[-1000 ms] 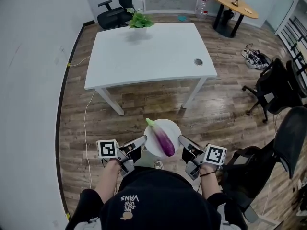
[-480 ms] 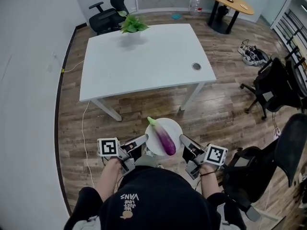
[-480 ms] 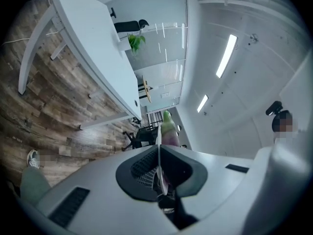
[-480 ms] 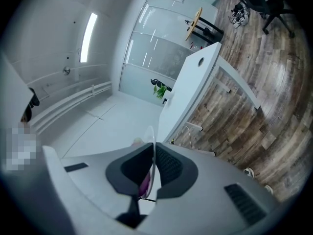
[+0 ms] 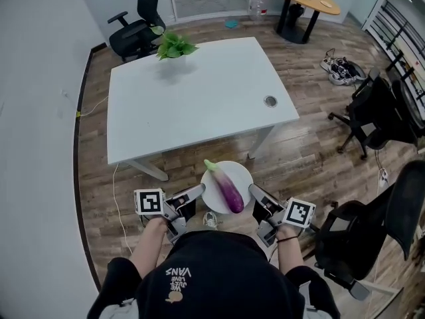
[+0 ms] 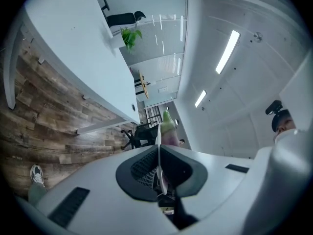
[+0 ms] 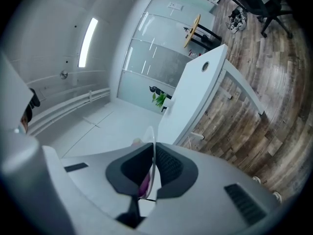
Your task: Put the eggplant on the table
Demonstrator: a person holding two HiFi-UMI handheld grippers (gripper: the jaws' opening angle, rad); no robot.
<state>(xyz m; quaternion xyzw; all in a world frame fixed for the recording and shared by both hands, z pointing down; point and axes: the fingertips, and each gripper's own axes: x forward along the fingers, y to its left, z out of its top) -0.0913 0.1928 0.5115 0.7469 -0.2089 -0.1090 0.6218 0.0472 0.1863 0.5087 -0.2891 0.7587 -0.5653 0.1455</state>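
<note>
The white tabletop stands at 12 o'clock from the plate, which is held above the floor. The left gripper has its jaws clamped on the plate's rim at 9 o'clock, and the right gripper at 3 o'clock. The eggplant lies on the plate, stem toward 11 o'clock.

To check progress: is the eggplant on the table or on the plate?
On the plate. The eggplant lies there, held above the floor by the left gripper and right gripper, short of the white table.
</note>
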